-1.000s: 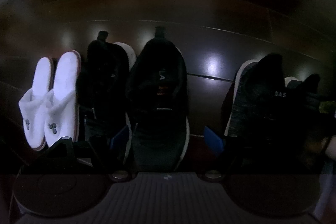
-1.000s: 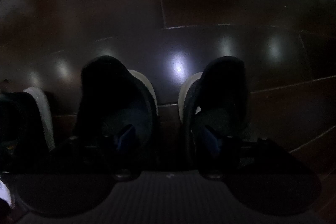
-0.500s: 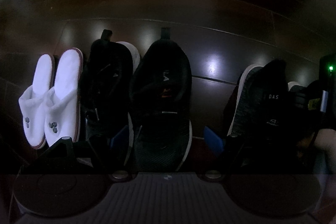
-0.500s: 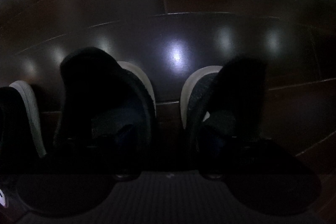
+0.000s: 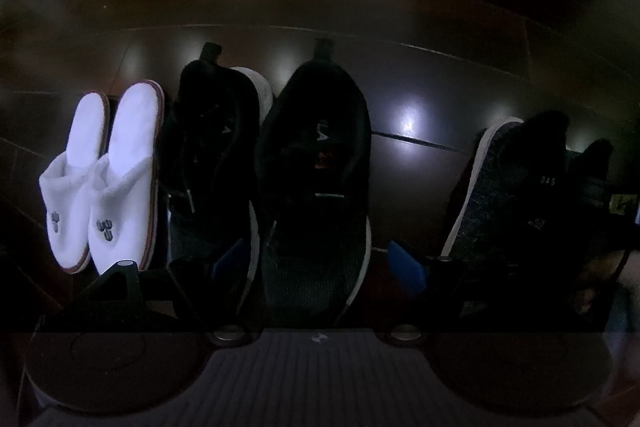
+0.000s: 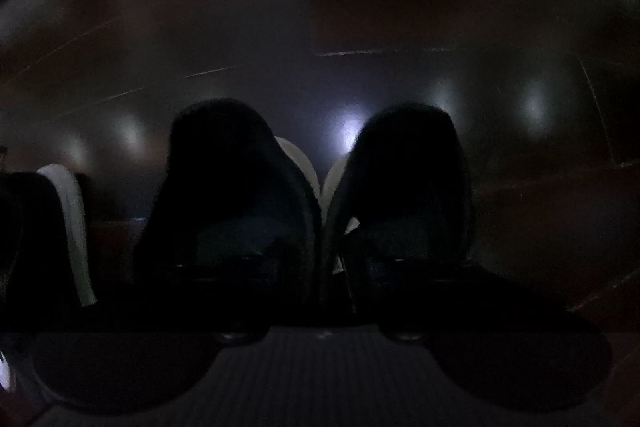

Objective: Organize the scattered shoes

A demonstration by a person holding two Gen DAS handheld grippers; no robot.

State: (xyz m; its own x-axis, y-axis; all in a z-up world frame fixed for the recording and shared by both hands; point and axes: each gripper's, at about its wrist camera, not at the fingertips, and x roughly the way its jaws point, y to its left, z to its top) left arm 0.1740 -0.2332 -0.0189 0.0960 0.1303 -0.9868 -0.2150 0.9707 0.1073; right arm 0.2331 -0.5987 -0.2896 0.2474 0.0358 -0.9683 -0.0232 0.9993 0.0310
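In the left wrist view a row of shoes lies on the dark wood floor. From the left come a pair of white slippers (image 5: pixel 104 179), a black sneaker (image 5: pixel 212 155) and a second black sneaker (image 5: pixel 316 179). Two grey knit sneakers (image 5: pixel 504 195) lie at the right. My left gripper (image 5: pixel 318 267) is open, its blue pads (image 5: pixel 404 267) on either side of the second black sneaker's toe. In the dim right wrist view my right gripper (image 6: pixel 320 263) has one finger inside each of two dark knit sneakers (image 6: pixel 224 183), pinching their inner walls together so they touch.
The glossy dark floor (image 5: pixel 408 67) stretches beyond the heels of the row, with bright light reflections. Another shoe with a white sole (image 6: pixel 68 223) lies left of the gripped pair. Floor (image 6: pixel 552 219) to the right of the pair is bare.
In the right wrist view the gap between the two knit sneakers has closed as the fingers came inward. The left gripper has barely shifted and stays open.
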